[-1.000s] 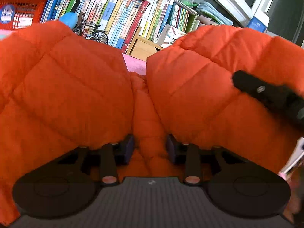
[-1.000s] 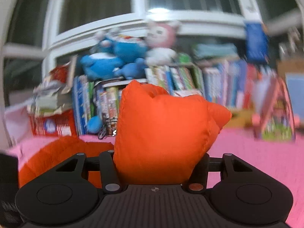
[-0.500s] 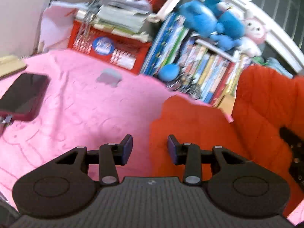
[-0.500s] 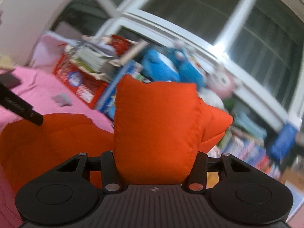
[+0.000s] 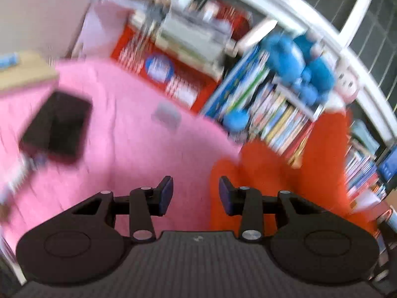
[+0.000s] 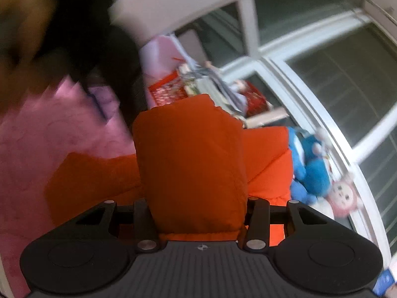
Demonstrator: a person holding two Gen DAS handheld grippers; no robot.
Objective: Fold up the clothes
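**A:** Starting with the left wrist view: what is happening there?

**B:** The left gripper [image 5: 195,193] is standing with its jaws apart and nothing between them. A second ago those pads were pinching a fold of the orange puffer jacket [image 5: 278,173]; now it is looking out over bare pink blanket [image 5: 129,144], with the jacket lying to its right, one part rising beside the bookshelf [image 5: 280,121]. The picture is blurring, so the hand is plainly swinging.

**A:** What is that meaning for the fold?

**B:** I am judging that the left side has been let go and laid down, and this hand is now heading for a fresh hold or clearing out of the way.

**A:** Any containers in that view?

**B:** A red basket [image 5: 173,74] is sitting at the far edge of the blanket with a stack of papers piled on top; what is inside it I cannot tell through the blur. A dark phone [image 5: 55,129] is lying on the blanket, well apart from the jacket.

**A:** And the right wrist view?

**B:** The right gripper [image 6: 198,213] is staying clamped on a thick padded part of the jacket, which is standing up between its fingers [image 6: 144,221]. Compared with a second ago the whole scene is tilting, so the wrist is rolling, carrying that part over the rest of the jacket on the blanket. The red basket [image 6: 166,90] is showing behind the jacket, papers again on it. A dark blurred shape fills the upper left; I cannot tell what it is.
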